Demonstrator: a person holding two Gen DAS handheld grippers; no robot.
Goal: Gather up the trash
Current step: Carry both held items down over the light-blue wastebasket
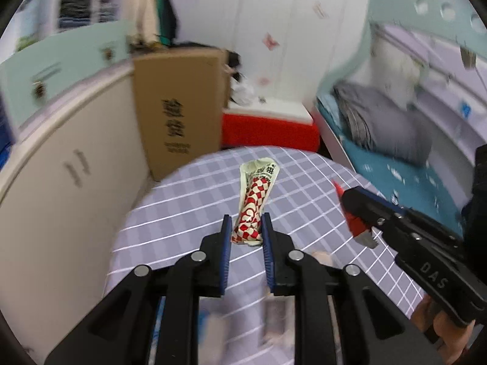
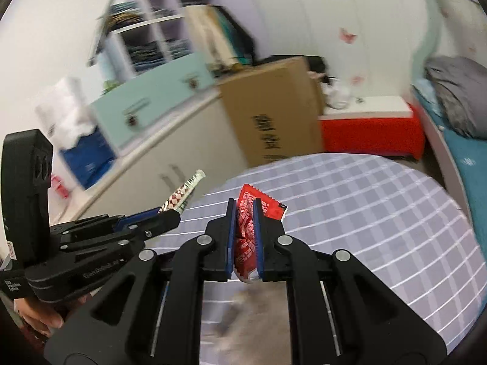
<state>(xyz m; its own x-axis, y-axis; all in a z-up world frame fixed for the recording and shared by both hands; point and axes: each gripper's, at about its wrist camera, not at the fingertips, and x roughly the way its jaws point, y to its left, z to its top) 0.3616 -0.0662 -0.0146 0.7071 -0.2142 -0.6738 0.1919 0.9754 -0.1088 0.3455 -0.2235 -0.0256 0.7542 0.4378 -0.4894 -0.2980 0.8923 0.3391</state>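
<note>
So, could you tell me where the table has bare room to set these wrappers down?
The checked tablecloth lies bare ahead and right of the right gripper, toward the bed. It is crowded near the left gripper, and blurred items lie below both.

"DAS" in raised letters on the right hand-held gripper [image 1: 354,213] body; printing on cardboard box [image 1: 179,106] and checkered wrapper [image 1: 254,205] too blurred to read.
</note>
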